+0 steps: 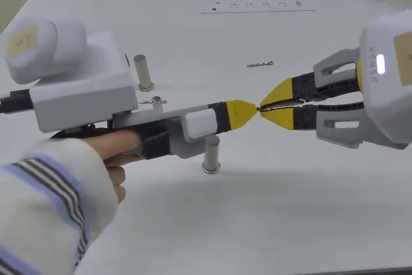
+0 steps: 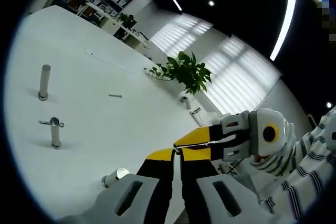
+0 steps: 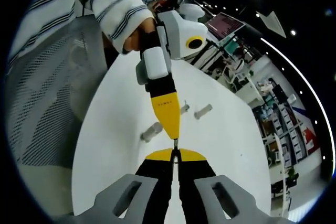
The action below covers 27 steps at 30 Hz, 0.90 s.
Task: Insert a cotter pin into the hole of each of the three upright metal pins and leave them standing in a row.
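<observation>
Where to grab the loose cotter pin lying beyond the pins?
Probably from above, jaws closing across the loose cotter pin near one end: it lies flat on the table, thin and long, so the other end stays free for inserting. Head end too small to tell.

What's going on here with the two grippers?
A person holds both grippers above the white table. The left gripper and right gripper meet tip to tip, both shut on what looks like a held cotter pin. Of the three upright metal pins, the middle pin already carries one; the far pin and near pin are bare. A spare cotter pin lies on the table.
</observation>
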Each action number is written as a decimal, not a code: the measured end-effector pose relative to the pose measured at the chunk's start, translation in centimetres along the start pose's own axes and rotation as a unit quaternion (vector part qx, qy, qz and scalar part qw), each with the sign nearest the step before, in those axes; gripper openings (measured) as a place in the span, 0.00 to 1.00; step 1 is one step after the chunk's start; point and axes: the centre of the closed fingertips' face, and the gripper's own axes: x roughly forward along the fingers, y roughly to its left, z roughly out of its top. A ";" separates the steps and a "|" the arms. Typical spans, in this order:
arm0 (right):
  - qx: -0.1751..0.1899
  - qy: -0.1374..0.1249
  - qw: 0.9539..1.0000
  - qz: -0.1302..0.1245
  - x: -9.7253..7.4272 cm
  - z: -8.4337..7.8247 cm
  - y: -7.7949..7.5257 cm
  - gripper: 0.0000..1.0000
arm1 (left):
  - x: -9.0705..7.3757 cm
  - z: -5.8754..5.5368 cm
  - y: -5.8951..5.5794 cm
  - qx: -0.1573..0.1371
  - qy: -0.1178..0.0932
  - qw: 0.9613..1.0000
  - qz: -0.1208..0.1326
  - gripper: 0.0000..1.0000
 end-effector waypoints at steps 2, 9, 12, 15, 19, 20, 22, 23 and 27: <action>-0.003 -0.001 1.000 -0.001 -0.1 0.2 0.0 0.03 | -0.1 0.1 0.0 -0.006 0.001 1.000 -0.003 0.02; -0.003 -0.002 1.000 0.006 -0.1 0.3 0.3 0.03 | -0.1 -0.3 0.1 -0.004 0.022 1.000 0.007 0.00; -0.004 -0.002 1.000 0.007 -0.1 0.4 0.4 0.03 | -0.2 -0.4 0.1 -0.003 0.029 1.000 0.011 0.00; -0.001 -0.004 1.000 0.008 -0.2 0.4 0.4 0.03 | -0.3 -0.4 0.0 -0.014 0.029 0.999 0.010 0.00; -0.005 -0.011 1.000 0.006 -0.3 0.7 0.3 0.04 | -0.5 -0.3 -0.1 -0.017 0.028 0.999 0.006 0.00; 0.002 -0.012 1.000 0.009 -0.2 0.7 0.4 0.05 | -0.5 -0.3 0.0 -0.013 0.029 0.999 0.010 0.00; 0.012 -0.016 1.000 0.007 -0.2 0.5 0.2 0.15 | -0.8 -0.4 0.3 -0.002 0.032 0.999 0.018 0.00; 0.012 -0.016 1.000 0.006 -0.2 0.4 0.2 0.19 | -0.9 -0.4 0.3 -0.002 0.032 0.999 0.017 0.00; 0.077 -0.022 0.997 0.023 -0.4 -0.3 0.6 0.21 | -1.7 -0.4 0.5 0.051 0.037 0.998 0.020 0.00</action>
